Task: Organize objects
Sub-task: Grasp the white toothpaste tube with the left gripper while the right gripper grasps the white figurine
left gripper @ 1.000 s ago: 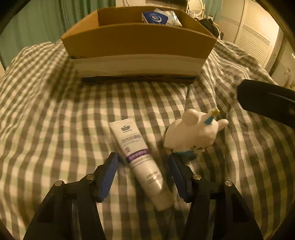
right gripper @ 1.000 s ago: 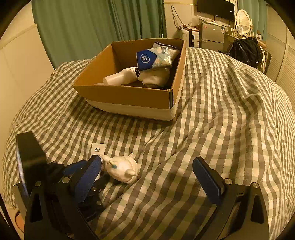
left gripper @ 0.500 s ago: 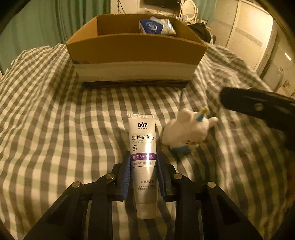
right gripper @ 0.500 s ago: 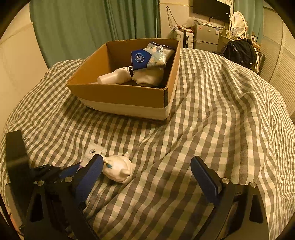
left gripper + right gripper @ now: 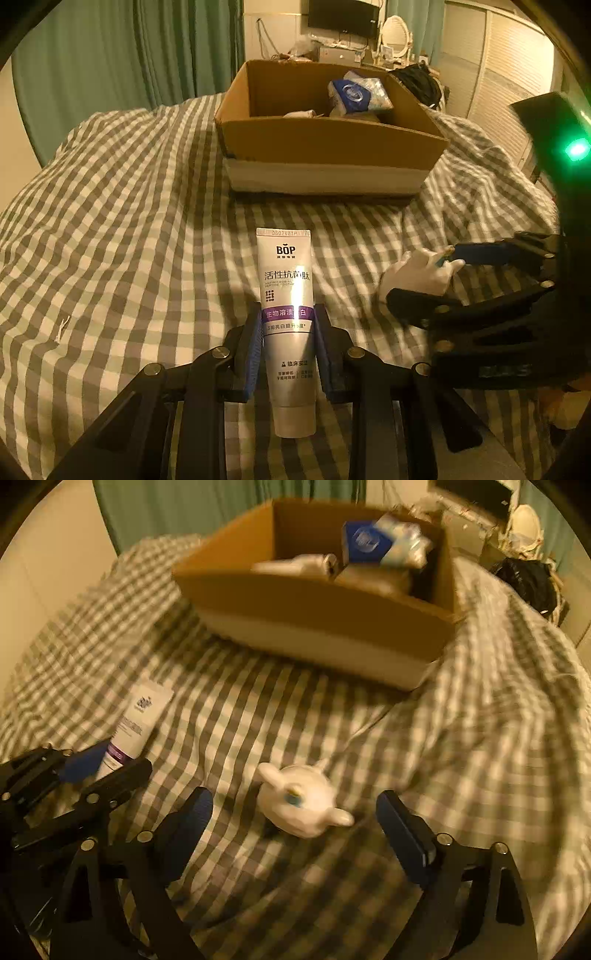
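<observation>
My left gripper (image 5: 286,334) is shut on a white BOP toothpaste tube (image 5: 286,288) and holds it above the checked bedspread, cap end toward me. The tube also shows in the right wrist view (image 5: 138,723), clamped in the left gripper (image 5: 107,762). A white unicorn toy (image 5: 301,803) lies on the bedspread between the open fingers of my right gripper (image 5: 295,821), not touched. In the left wrist view the toy (image 5: 417,273) lies at the right, with the right gripper (image 5: 436,280) around it. The open cardboard box (image 5: 325,147) stands behind.
The box (image 5: 317,605) holds a blue tissue pack (image 5: 365,541), a white bottle (image 5: 299,563) and other items. The checked bedspread (image 5: 129,206) is wrinkled near the toy. Green curtains (image 5: 110,55) hang behind; a dark bag (image 5: 528,583) lies at the back right.
My left gripper shut on the toothpaste tube and lifted it. My right gripper moved left and down until its open fingers straddle the unicorn toy.
</observation>
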`<move>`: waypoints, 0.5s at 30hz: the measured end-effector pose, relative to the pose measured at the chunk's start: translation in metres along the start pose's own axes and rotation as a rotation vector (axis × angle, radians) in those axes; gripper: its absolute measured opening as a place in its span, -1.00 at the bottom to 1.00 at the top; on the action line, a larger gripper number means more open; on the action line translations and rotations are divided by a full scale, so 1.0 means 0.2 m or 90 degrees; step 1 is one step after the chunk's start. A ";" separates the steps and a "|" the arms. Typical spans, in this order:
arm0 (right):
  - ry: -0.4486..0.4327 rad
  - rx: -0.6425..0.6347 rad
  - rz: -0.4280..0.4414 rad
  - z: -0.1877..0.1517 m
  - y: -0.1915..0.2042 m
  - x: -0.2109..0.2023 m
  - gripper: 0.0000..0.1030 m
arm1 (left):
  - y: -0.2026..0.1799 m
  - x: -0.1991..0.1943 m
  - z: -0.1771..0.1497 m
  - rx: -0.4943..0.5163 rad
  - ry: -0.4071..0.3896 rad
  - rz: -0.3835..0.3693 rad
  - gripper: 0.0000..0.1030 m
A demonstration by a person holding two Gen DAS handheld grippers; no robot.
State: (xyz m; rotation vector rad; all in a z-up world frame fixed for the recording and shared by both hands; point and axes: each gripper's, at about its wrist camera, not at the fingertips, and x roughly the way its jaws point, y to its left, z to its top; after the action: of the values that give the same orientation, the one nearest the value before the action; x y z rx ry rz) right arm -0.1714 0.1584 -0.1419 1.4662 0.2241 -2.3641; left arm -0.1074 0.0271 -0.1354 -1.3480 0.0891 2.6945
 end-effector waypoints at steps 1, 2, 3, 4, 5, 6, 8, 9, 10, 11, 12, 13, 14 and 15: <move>0.015 -0.003 -0.001 0.01 0.01 0.04 0.57 | 0.01 0.00 -0.01 0.000 0.003 -0.001 -0.50; 0.027 -0.005 -0.004 0.01 0.02 0.08 0.44 | 0.01 0.01 -0.02 -0.001 0.005 -0.002 -0.50; 0.040 -0.007 -0.009 0.01 0.02 0.11 0.37 | 0.01 0.02 -0.02 -0.001 0.008 -0.002 -0.50; 0.054 -0.011 -0.015 0.01 0.03 0.14 0.23 | 0.01 0.02 -0.02 -0.002 0.011 -0.002 -0.50; 0.061 -0.013 -0.022 0.01 0.03 0.16 0.06 | 0.02 0.03 -0.02 -0.006 0.013 -0.002 -0.50; 0.064 -0.013 -0.028 0.01 0.03 0.16 0.00 | 0.03 0.03 -0.02 -0.011 0.015 -0.004 -0.50; 0.062 -0.011 -0.029 0.00 0.03 0.16 0.00 | 0.05 0.04 -0.03 -0.019 0.017 -0.006 -0.50; 0.056 -0.012 -0.033 -0.01 0.03 0.15 0.00 | 0.05 0.04 -0.02 -0.023 0.017 -0.007 -0.50; 0.051 -0.014 -0.038 -0.01 0.04 0.14 0.00 | 0.05 0.04 -0.02 -0.024 0.017 -0.007 -0.50; 0.046 -0.018 -0.046 -0.02 0.04 0.13 0.00 | 0.06 0.03 -0.03 -0.025 0.016 -0.007 -0.50; 0.038 -0.022 -0.054 -0.03 0.05 0.11 0.00 | 0.06 0.02 -0.03 -0.024 0.015 -0.006 -0.50; 0.029 -0.025 -0.060 -0.04 0.06 0.09 0.00 | 0.06 0.01 -0.04 -0.023 0.013 -0.004 -0.50; 0.018 -0.026 -0.063 -0.05 0.07 0.07 0.00 | 0.06 0.00 -0.04 -0.022 0.011 -0.003 -0.50; 0.010 -0.025 -0.064 -0.06 0.08 0.05 0.00 | 0.06 -0.02 -0.05 -0.020 0.008 0.001 -0.50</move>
State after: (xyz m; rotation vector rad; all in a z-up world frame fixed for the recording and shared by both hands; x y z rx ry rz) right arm -0.1597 0.1450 -0.1543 1.4875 0.3540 -2.4127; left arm -0.0993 0.0136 -0.1388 -1.3733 0.0491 2.7001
